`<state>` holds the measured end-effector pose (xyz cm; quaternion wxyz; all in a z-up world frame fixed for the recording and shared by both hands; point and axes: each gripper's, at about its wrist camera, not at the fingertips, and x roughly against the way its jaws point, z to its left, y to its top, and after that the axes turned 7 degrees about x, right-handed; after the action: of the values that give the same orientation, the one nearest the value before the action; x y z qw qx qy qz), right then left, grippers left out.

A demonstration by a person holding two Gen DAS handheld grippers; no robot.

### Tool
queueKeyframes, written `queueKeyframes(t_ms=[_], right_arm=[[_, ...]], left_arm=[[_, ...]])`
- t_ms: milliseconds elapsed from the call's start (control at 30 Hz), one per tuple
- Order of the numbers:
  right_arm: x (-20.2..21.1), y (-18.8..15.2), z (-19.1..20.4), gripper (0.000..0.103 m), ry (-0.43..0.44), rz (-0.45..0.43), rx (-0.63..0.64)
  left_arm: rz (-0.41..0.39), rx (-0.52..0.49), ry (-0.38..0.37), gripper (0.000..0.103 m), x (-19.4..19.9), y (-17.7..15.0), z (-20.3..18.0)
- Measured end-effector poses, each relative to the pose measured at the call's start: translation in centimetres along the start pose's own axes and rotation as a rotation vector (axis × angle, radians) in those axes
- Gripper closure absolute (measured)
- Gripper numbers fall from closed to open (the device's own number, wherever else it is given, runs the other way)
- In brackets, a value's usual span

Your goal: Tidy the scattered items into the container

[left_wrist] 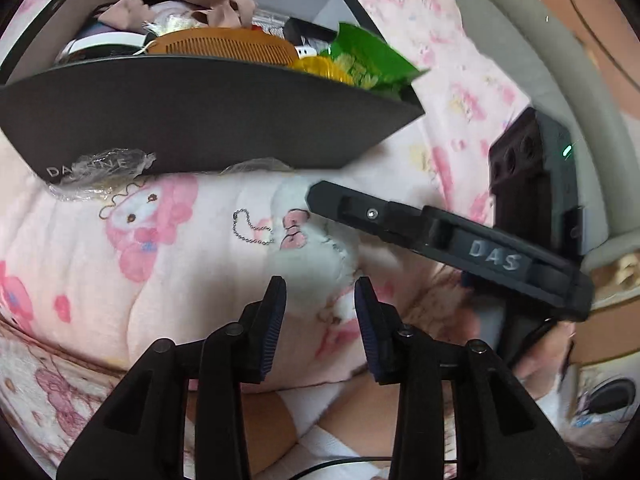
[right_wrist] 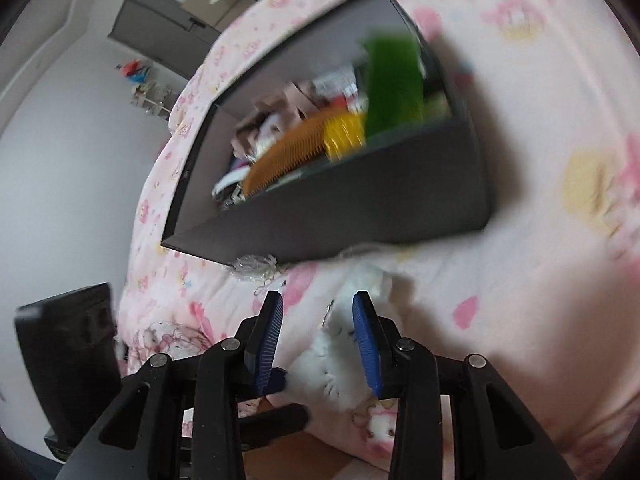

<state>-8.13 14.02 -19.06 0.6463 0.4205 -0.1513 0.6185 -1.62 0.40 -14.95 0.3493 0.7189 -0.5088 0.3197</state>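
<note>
A small white plush toy [left_wrist: 320, 236] lies on the pink printed blanket [left_wrist: 80, 280], just near of the dark box [left_wrist: 200, 120], which already holds a comb [left_wrist: 224, 46], a green packet [left_wrist: 372, 60] and other bits. A bead chain [left_wrist: 252, 228] trails from the toy's left side. Crinkled clear wrap [left_wrist: 100, 172] sits against the box's near wall.

The left gripper [left_wrist: 320, 308] hangs over the toy's near edge, jaws apart and empty. The right gripper [right_wrist: 316, 336] straddles the toy, jaws apart; the blur leaves it unclear whether the pads touch the fluff.

The toy looks light, soft and squashy, so it should compress and not slip. Pinching the plump body seems safer than the thin chain.
</note>
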Motion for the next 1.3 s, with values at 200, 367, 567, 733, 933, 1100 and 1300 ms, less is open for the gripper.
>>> queueKeyframes(t_ms=[200,367,567,733,933,1100,1300], right_arm=[[1.2,0.0,-1.1,0.071,-0.097,-0.092,-0.071],[-0.5,-0.3,-1.3,0.071,-0.101,-0.008,-0.075],[0.2,-2.0,-0.9,0.069,0.111,0.066,-0.102],[2.6,-1.1,0.9,0.069,-0.080,-0.032,0.030],[-0.6,0.4,0.0,0.069,-0.087,0.034,0.010],[0.3,-2.0,1.4,0.070,0.128,0.102,-0.001],[2.3,-1.8,2.9,0.070,-0.080,0.013,0.104]], left_arm=[[0.090,0.057,-0.043,0.068,-2.2,-0.6,1.2],[0.012,0.117,0.007,0.068,-2.2,-0.1,2.1],[-0.082,0.109,0.093,0.067,1.7,-0.1,2.9],[-0.054,0.225,-0.022,0.067,1.0,0.4,5.7],[-0.131,0.269,0.025,0.067,-0.1,0.9,5.2],[-0.171,0.276,-0.004,0.067,2.7,0.8,6.3],[-0.087,0.300,-0.055,0.066,0.5,-0.1,7.1]])
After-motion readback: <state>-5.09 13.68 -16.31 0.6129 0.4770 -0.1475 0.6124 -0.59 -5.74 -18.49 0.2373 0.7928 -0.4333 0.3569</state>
